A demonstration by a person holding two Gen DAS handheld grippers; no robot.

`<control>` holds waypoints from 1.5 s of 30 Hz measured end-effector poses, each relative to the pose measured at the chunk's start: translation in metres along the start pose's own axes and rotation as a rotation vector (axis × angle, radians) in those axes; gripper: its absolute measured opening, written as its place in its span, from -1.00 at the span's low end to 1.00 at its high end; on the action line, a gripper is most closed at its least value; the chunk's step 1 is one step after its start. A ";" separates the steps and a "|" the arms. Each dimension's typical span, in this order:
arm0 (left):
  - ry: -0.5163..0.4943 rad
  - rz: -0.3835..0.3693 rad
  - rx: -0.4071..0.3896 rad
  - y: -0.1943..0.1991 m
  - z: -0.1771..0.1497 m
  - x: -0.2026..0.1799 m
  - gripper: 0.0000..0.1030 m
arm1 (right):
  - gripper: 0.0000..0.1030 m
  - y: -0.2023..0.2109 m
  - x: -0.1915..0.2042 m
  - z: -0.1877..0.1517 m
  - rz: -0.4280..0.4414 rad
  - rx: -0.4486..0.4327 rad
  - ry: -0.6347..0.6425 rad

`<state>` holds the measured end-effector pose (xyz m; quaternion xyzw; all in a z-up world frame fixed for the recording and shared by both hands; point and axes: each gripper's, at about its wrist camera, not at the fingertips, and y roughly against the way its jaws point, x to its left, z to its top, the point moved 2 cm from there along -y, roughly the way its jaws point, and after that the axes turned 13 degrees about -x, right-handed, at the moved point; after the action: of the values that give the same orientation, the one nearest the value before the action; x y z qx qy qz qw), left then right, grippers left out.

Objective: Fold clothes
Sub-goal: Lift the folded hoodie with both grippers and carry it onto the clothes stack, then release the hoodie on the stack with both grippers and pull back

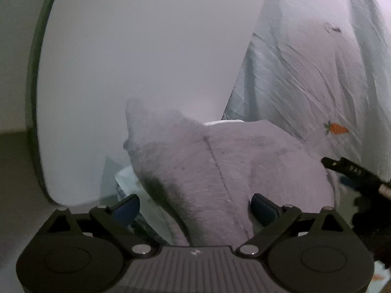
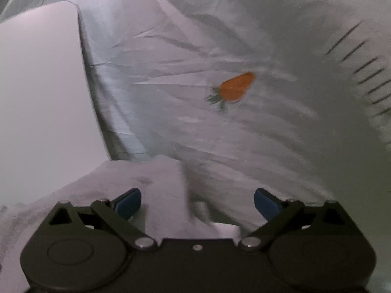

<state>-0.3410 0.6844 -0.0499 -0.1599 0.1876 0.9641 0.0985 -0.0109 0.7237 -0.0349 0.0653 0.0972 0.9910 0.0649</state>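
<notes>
A pale lilac fuzzy garment (image 1: 220, 161) with a dark seam down its middle lies bunched right in front of my left gripper (image 1: 195, 207). The left jaws stand wide apart with the cloth lying between them, not pinched. In the right wrist view the same lilac garment (image 2: 136, 183) lies at the lower left, under my right gripper (image 2: 198, 202), whose jaws are also wide apart. My right gripper also shows at the right edge of the left wrist view (image 1: 342, 168).
A light sheet (image 2: 244, 127) with an orange carrot print (image 2: 235, 88) covers the surface, creased, with a dark-striped band (image 2: 361, 68) at right. A smooth white wall or board (image 1: 134, 61) stands at the left, with a green edge (image 1: 34, 92).
</notes>
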 end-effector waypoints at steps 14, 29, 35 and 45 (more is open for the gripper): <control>-0.258 -0.210 -0.131 0.127 -0.018 -0.087 1.00 | 1.00 0.187 0.015 -0.024 -0.065 -0.015 -0.097; -0.313 -0.243 -0.177 0.329 -0.066 -0.131 1.00 | 1.00 0.422 0.040 -0.045 -0.120 -0.045 0.044; -0.358 -0.220 -0.154 0.394 -0.097 -0.146 1.00 | 1.00 0.496 0.033 -0.064 -0.117 -0.031 0.040; -0.343 -0.112 -0.076 0.469 -0.143 -0.141 1.00 | 1.00 0.582 0.024 -0.099 -0.094 0.022 0.037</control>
<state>-0.2881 0.1828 0.0282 -0.0068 0.1224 0.9766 0.1767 -0.1154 0.1432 -0.0111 0.0432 0.1122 0.9867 0.1091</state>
